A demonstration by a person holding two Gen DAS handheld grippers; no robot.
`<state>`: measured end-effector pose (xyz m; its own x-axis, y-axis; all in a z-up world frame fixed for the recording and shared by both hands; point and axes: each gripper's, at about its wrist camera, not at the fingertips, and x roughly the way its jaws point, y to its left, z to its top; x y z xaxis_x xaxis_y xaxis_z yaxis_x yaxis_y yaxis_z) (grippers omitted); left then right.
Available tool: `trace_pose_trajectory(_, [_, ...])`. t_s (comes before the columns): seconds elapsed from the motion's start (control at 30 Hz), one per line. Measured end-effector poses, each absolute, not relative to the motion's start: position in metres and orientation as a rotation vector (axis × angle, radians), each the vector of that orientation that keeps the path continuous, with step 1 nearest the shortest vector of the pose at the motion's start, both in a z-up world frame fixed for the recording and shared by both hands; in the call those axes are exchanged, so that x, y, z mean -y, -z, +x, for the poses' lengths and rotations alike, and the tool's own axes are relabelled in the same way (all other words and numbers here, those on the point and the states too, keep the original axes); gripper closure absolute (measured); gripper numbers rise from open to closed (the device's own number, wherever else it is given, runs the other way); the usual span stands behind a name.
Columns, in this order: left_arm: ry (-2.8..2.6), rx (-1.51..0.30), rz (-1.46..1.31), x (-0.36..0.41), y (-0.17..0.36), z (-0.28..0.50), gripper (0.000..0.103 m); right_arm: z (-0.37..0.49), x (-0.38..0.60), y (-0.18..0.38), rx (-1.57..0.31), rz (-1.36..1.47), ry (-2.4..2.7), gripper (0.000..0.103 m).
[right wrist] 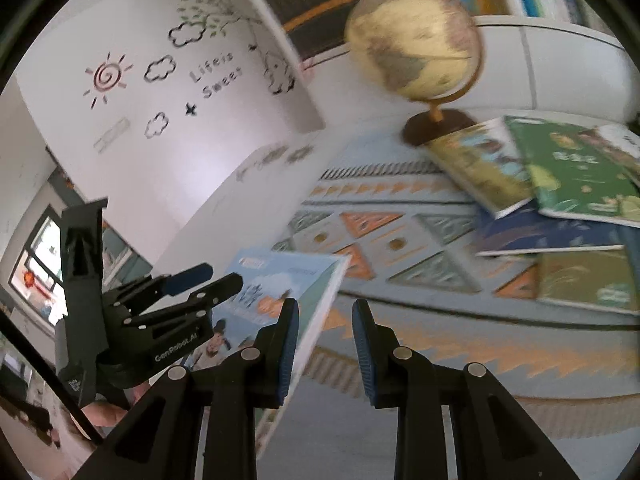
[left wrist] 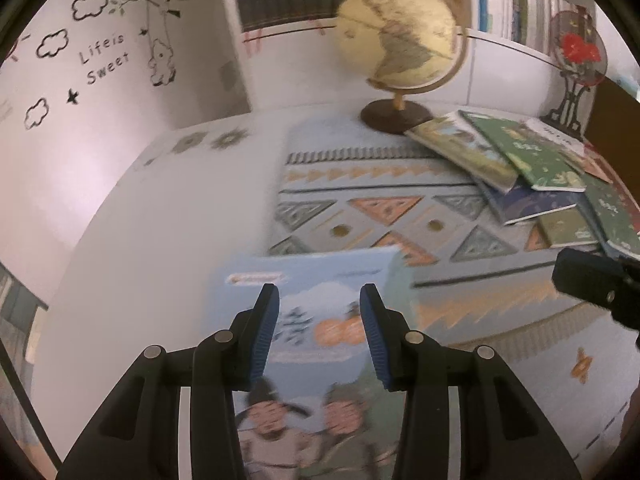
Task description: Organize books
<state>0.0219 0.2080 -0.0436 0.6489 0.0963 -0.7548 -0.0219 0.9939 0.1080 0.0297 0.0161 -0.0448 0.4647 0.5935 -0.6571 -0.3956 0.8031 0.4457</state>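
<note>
Left gripper: jaws slightly apart; whether they hold the blue book below them, cannot tell.
Right gripper: narrowly parted, empty, book's edge just left.
Pile of books: far right, near globe.
Nearer hand: left.

The light-blue picture book lies flat below me at the near end of the patterned cloth, apart from the others; its cover shows orange fruit, clouds and two cartoon children. Farther right, the remaining books form a loose, overlapping heap: a yellowish one touching the globe's base, a green one partly over it, a dark blue one beneath both, and an olive one nearest me.
</note>
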Motion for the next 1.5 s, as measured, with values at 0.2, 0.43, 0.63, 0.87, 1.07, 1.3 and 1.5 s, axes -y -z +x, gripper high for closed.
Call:
trace_pose_trajectory(0.2, [-0.018, -0.781, 0.091, -0.157, 0.018, 0.036, 0.064, 0.035, 0.036, 0.031, -0.862, 0.258, -0.563, 0.076])
trace_pose_trajectory(0.43, [0.036, -0.701, 0.091, -0.099, 0.001, 0.051, 0.062, 0.045, 0.098, 0.021, -0.79, 0.265, -0.465, 0.076])
trace_pose_trajectory(0.63, [0.103, -0.731, 0.074, -0.06, 0.009, 0.082, 0.062, 0.061, 0.146, 0.024, -0.781, 0.314, -0.404, 0.076])
trace_pose_trajectory(0.87, [0.189, -0.805, 0.046, -0.031, 0.029, 0.129, 0.056, 0.094, 0.192, 0.047, -0.811, 0.404, -0.366, 0.073])
trace_pose_trajectory(1.07, [0.213, -0.894, 0.061, -0.007, 0.063, 0.172, 0.046, 0.135, 0.221, 0.06, -0.794, 0.448, -0.357, 0.046])
trace_pose_trajectory(1.3, [0.247, -0.958, -0.021, 0.004, 0.089, 0.206, 0.037, 0.198, 0.232, 0.094, -0.933, 0.406, -0.329, 0.044])
trace_pose_trajectory(1.5, [0.286, -0.937, 0.018, 0.017, 0.092, 0.21, 0.036, 0.216, 0.232, 0.116, -0.95, 0.404, -0.329, 0.042])
